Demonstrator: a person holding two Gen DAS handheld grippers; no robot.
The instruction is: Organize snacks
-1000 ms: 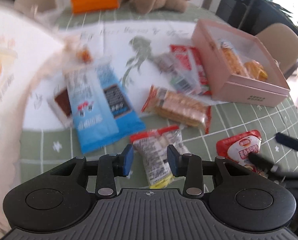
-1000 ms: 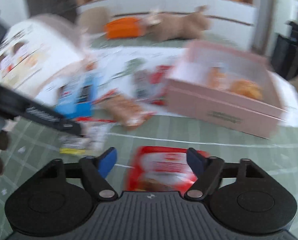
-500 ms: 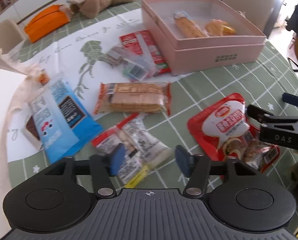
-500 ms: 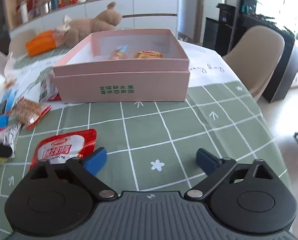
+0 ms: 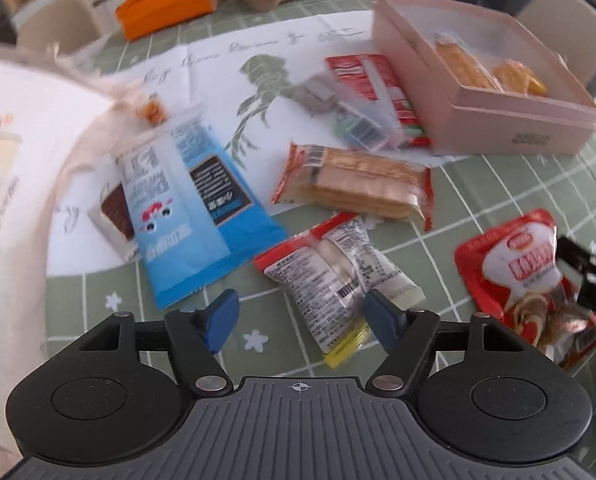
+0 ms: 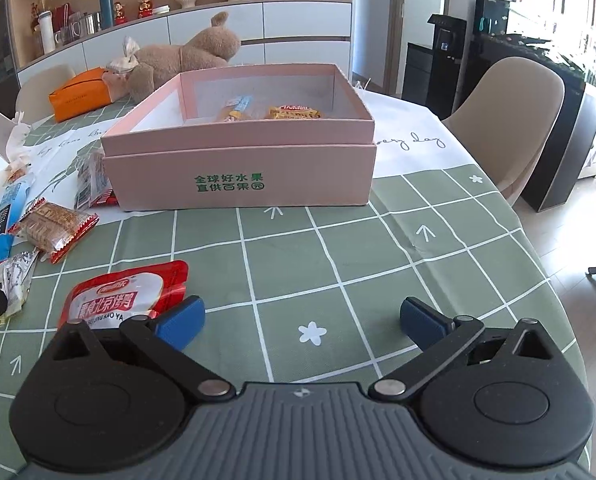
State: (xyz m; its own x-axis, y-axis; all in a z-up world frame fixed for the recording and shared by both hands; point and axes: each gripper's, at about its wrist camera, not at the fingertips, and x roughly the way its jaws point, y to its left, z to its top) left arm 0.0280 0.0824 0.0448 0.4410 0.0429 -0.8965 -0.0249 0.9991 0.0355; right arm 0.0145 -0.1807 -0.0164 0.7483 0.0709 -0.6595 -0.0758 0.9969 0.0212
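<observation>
Above the green checked tablecloth, my left gripper (image 5: pixel 302 316) stands open. A clear snack packet with a red top (image 5: pixel 334 276) lies between its fingers, nearer the right one, with no pad touching it. Ahead lie a cracker pack (image 5: pixel 358 184) and a blue packet (image 5: pixel 190 216). My right gripper (image 6: pixel 302 320) is wide open and holds nothing. A red packet (image 6: pixel 126 296) lies flat by its left finger (image 6: pixel 180 320). The pink box (image 6: pixel 238 176) stands open straight ahead with two snacks inside.
A teddy bear (image 6: pixel 186 60) and an orange pouch (image 6: pixel 80 94) lie at the table's far side. A white bag (image 5: pixel 14 184) rises at the left. More packets (image 5: pixel 374 96) lie beside the box. Beige chairs (image 6: pixel 514 128) stand around; the table's edge curves close on the right.
Both grippers have opened wide. The right gripper swung right, so the red packet went from between its fingers to beside the left one. The left view has shifted over the clear packet.
</observation>
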